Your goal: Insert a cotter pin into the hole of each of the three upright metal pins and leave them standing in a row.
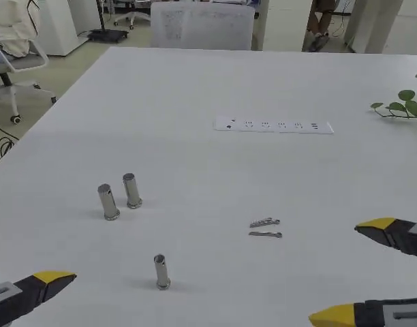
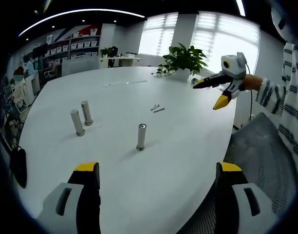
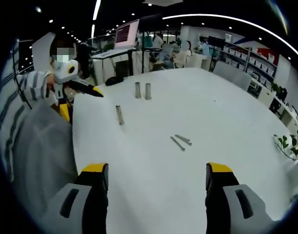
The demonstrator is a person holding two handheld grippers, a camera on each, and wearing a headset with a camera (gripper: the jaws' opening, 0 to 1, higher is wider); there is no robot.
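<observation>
A: What is the largest thing here, and does it carry any writing?
B: It is the white desk [image 1: 195, 102], and its top is plain. Far ahead of both tongs a white power strip [image 1: 273, 126] lies flat on it. There are small marks beside the sockets, but they are too small to read. A green plant [image 1: 414, 107] reaches in far ahead of the right tongs [image 1: 351, 270], on their outer side.
A: How do the tongs stand?
B: The right tongs are spread wide and grip nothing. The left tongs [image 2: 157, 168] are spread wide too, with nothing in their grip. All the jaws are black with yellow tips.
A: How do the metal pins look?
B: The three metal pins [image 1: 108, 202] are short silver cylinders, each upright on a slightly wider foot. Two stand near each other without touching, ahead of the left tongs. The third pin [image 1: 161, 271] stands alone, nearer than the pair, between the two tongs and closer to the left ones. A dark hole shows near its top.
A: And the cotter pins?
B: Two thin grey cotter pins [image 1: 265, 223] lie flat on the desk, side by side and almost parallel. They are ahead of the right tongs, on the side toward the left tongs, well apart from every metal pin.
</observation>
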